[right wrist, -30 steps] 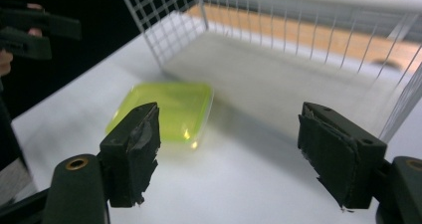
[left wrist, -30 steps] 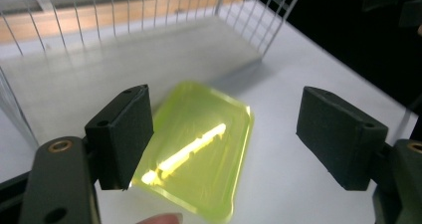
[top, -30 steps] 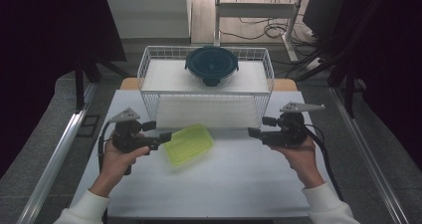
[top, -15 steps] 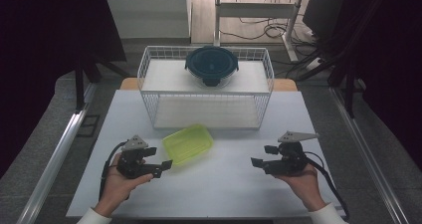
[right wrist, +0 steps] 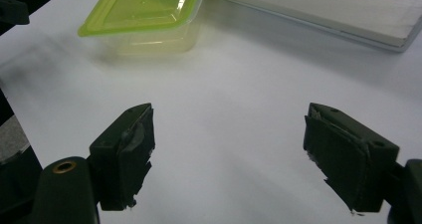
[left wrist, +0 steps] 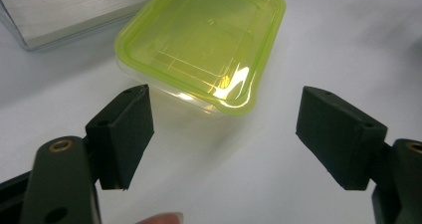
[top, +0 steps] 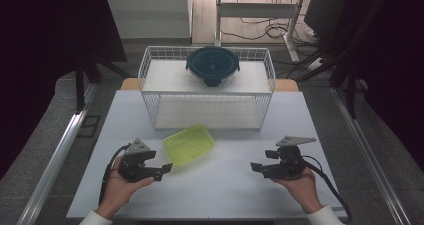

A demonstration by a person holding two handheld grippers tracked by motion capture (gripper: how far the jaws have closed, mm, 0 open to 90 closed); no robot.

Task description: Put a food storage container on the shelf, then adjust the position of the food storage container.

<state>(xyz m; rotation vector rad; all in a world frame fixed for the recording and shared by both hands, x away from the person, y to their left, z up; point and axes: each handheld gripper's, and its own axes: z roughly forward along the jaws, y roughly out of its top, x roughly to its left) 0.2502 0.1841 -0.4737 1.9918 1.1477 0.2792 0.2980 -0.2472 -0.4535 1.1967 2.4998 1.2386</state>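
At the near edge of the white table (top: 220,195), the person's two hands come in from below, each cradling a gripper from underneath. The left gripper (top: 162,169) points right toward the centre, jaws spread wide with nothing between them. The right gripper (top: 256,168) points left, well apart from it, jaws likewise released and empty. Just beyond the left gripper's jaws, the lidded yellow-green container (top: 189,144) rests flat on the table, clear of both. Farther back stands a white wire basket (top: 150,97), a dark round lidded bowl (top: 212,65) sitting on its top shelf.
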